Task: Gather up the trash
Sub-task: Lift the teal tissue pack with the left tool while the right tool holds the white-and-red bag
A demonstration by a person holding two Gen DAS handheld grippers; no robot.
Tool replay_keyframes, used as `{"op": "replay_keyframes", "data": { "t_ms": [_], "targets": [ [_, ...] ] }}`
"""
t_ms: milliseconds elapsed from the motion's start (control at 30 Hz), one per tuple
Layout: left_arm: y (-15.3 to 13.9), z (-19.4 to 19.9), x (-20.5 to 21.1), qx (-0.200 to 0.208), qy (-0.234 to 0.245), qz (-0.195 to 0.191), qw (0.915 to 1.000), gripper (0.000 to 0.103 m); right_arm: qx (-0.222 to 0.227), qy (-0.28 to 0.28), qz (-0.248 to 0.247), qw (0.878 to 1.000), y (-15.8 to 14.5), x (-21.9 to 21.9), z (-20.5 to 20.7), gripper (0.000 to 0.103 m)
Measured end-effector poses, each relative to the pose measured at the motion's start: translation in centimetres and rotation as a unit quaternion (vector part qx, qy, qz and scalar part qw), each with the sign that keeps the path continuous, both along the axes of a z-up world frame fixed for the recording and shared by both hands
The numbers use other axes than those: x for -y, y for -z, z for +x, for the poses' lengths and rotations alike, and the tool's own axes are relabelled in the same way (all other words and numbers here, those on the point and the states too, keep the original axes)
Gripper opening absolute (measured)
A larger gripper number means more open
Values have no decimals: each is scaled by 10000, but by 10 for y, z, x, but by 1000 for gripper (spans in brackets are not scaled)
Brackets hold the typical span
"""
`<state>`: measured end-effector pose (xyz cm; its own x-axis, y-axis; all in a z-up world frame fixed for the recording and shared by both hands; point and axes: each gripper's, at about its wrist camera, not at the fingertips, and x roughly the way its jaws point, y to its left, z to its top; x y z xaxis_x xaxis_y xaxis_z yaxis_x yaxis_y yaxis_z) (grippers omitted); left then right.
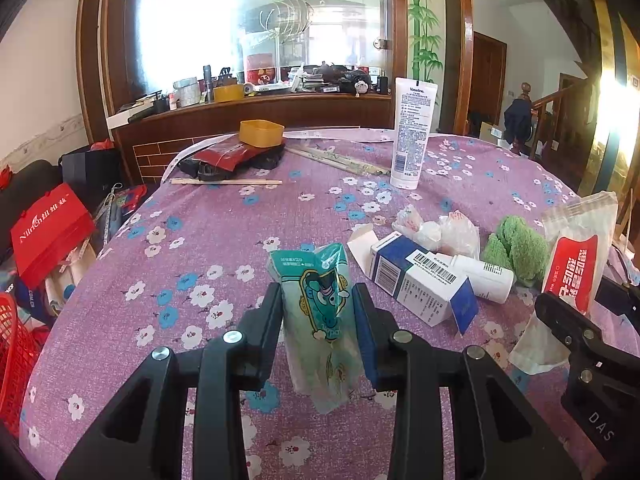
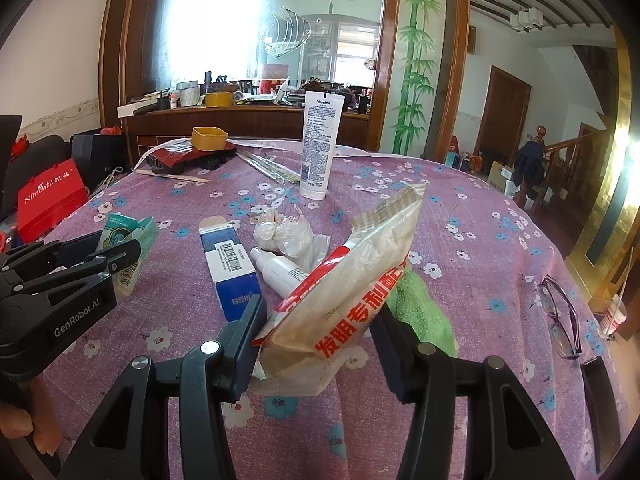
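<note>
While the left gripper [image 1: 318, 312] pinches a green wrapper [image 1: 320, 320] between its jaws, the right gripper [image 2: 320, 332] clamps a red-and-clear bag [image 2: 352, 280].

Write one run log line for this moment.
left gripper: shut on green packet | right gripper: shut on red-white bag | blue box: on table

Box [image 1: 416, 280] left of bottle [image 1: 486, 272]; tube [image 1: 412, 132] behind.
</note>
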<state>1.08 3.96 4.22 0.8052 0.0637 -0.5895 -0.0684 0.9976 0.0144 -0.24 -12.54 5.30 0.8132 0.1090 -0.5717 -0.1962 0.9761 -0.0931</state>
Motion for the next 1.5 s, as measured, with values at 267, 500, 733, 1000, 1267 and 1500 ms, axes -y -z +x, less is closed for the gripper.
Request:
{"op": "replay_keyframes", "data": {
  "t_ms": [267, 500, 733, 1000, 1267, 1500],
  "targets": [
    [1, 1, 0, -12, -4, 5, 10000, 33, -11, -3, 5, 10000, 1, -1, 0, 56],
    [2, -1, 0, -24, 0, 4, 10000, 33, -7, -6, 3, 10000, 1, -1, 0, 56],
    [4, -1, -2, -33, -8, -2, 10000, 34, 2, -10, 11, 10000, 1, 0, 0, 56],
    [3, -4, -3, -28, -17, 8, 10000, 34, 71, -59, 56, 9999, -2, -3, -4, 56],
    [3, -5, -3, -33, -17, 17, 10000, 34, 111, -87, 111, 9998, -5, -1, -8, 56],
    [2, -3, -3, -42, -28, 24, 10000, 34, 124, -97, 150, 9998, -5, 0, -8, 56]
  ]
}}
